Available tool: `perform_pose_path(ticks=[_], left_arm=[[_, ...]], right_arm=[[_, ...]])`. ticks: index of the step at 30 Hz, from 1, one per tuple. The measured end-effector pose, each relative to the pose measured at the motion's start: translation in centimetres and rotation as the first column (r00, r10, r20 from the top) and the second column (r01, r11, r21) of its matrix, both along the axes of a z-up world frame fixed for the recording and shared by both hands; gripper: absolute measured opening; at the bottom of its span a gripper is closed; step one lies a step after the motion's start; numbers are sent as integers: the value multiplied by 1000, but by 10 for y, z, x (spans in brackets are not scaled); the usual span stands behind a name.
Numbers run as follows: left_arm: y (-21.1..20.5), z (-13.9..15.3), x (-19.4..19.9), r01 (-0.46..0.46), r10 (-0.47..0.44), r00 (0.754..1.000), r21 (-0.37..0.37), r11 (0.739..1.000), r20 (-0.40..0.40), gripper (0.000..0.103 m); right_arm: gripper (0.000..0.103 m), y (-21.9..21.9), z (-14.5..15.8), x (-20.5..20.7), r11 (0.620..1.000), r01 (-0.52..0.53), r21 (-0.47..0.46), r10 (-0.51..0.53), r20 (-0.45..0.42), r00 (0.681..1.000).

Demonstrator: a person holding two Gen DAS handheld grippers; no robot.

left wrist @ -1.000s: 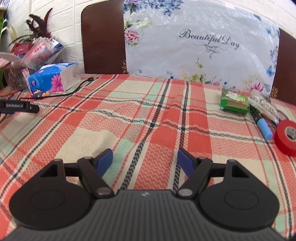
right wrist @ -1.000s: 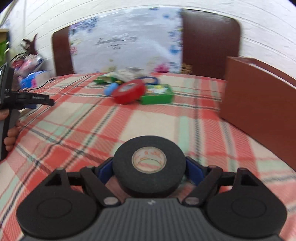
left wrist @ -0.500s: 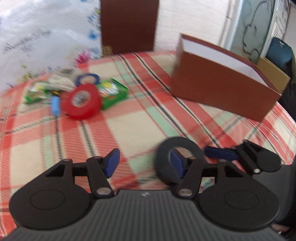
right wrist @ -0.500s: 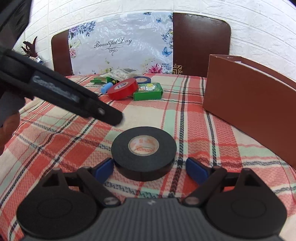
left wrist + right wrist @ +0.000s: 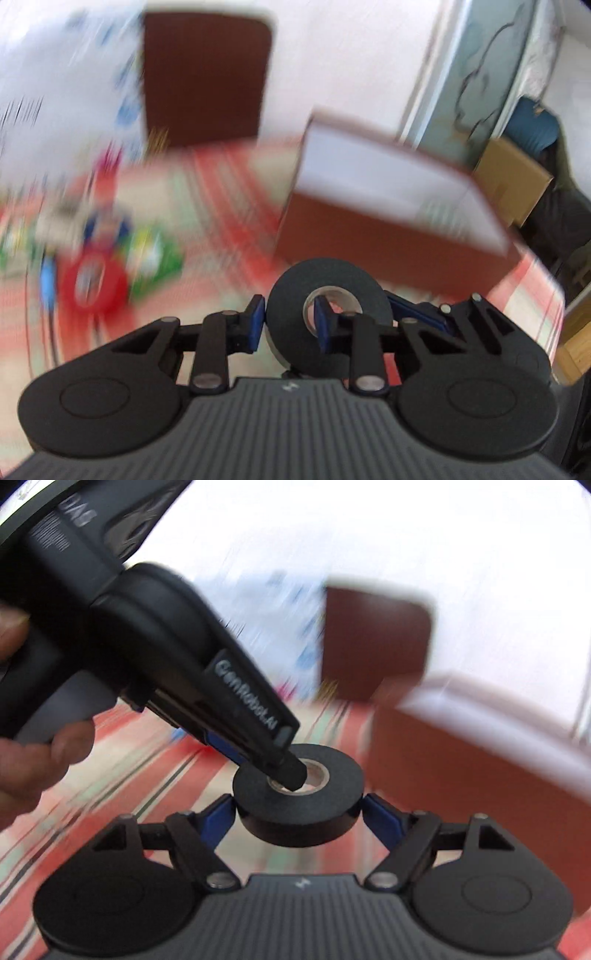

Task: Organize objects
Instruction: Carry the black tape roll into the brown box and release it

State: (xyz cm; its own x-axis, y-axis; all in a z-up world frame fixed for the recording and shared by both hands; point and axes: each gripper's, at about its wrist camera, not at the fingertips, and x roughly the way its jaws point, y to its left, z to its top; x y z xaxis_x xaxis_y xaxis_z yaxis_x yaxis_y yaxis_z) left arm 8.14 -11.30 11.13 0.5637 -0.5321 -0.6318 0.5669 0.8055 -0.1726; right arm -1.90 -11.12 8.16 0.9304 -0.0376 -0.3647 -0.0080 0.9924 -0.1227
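Note:
A black tape roll (image 5: 299, 805) hangs just above the checked tablecloth (image 5: 129, 775), flat between the blue pads (image 5: 218, 818) of my right gripper (image 5: 299, 818). Those jaws are closing and both pads touch the roll's sides. My left gripper (image 5: 288, 325) comes in from the upper left of the right wrist view. One of its fingers (image 5: 321, 325) sits inside the roll's (image 5: 328, 291) hole and the other finger (image 5: 255, 325) outside. Its jaws are closing around the roll's wall, with slim gaps still showing. Both views are blurred.
A tall brown open box (image 5: 369, 236) stands just behind the roll to the right. Left of it lie a red tape roll (image 5: 92, 284), a green packet (image 5: 155, 258) and a blue marker (image 5: 46, 280). A cardboard box (image 5: 513, 184) sits beyond the table. A hand (image 5: 29, 760) holds the left gripper.
My left gripper swung right across the table to the black roll, slid one finger into its hole and narrowed. The right jaws opened around the lying roll, then closed on it.

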Motion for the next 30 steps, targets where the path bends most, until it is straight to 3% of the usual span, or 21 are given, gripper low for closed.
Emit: perform_pose_path(ticks=[3, 5, 13, 16, 22, 30], left_arm=[[-35, 26, 23, 24, -22, 998, -32, 999, 67, 31], [-57, 32, 39, 32, -29, 995, -30, 999, 93, 31], [-108, 3, 94, 1, -1, 1000, 35, 999, 14, 32], [-103, 4, 96, -26, 26, 1000, 18, 999, 0, 32], [-86, 18, 68, -43, 31, 991, 97, 994, 127, 32], [-28, 16, 23, -114, 99, 983, 95, 989, 153, 39]], right_arm=[[78, -27, 27, 14, 996, 77, -39, -72, 97, 993], [78, -50, 39, 29, 992, 124, -24, -121, 110, 987], [79, -116, 30, 93, 978, 199, 64, -197, -47, 979], [88, -114, 24, 95, 980, 198, 36, -197, -29, 980], [86, -102, 24, 72, 970, 236, 61, -237, 17, 971], [87, -60, 21, 4, 964, 255, 74, -262, 112, 959]])
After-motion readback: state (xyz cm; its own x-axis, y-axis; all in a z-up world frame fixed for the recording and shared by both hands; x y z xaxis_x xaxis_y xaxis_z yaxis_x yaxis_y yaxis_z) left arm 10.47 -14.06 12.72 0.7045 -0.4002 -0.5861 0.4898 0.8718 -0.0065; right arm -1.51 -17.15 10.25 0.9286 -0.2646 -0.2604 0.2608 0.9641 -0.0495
